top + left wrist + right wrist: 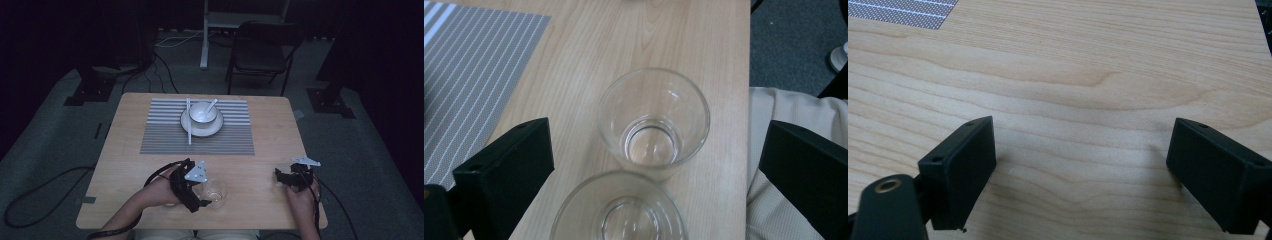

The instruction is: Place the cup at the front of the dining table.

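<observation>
Dim room, wood table (260, 145). My left gripper (649, 165) jaws apart around two touching glasses (654, 122) at table's 6 o'clock. Closing could knock the near glass (619, 210) over. Right gripper (1080, 170) spread, empty.

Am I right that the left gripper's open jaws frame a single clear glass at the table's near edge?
Not quite: the left gripper view shows two clear glasses, a farther glass and a nearer glass, between its open jaws at the table's near edge.
</observation>
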### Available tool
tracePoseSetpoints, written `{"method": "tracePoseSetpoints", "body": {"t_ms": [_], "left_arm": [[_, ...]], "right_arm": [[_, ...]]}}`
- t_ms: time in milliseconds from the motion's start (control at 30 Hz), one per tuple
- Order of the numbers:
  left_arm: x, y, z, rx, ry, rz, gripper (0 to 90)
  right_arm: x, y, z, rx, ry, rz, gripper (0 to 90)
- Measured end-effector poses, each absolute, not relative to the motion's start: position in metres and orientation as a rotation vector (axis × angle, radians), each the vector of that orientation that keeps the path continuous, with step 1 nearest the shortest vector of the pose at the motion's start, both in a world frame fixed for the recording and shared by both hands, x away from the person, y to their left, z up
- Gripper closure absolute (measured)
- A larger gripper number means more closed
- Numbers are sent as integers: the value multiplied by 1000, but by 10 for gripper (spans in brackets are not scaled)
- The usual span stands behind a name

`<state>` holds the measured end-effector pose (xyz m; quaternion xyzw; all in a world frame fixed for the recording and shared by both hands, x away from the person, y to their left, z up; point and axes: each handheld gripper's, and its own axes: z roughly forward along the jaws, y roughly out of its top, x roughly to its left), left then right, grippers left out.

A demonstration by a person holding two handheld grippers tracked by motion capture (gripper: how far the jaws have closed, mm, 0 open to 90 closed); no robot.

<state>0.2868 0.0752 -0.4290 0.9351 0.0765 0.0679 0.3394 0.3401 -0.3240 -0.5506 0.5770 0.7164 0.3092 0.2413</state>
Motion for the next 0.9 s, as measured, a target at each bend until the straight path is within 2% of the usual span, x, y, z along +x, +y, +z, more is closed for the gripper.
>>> {"method": "tracePoseSetpoints", "body": {"t_ms": [900], "left_arm": [[299,29,-454,2604,152,129,11]], "right_arm": [[340,-324,-551,1578,1960,846,118]]}}
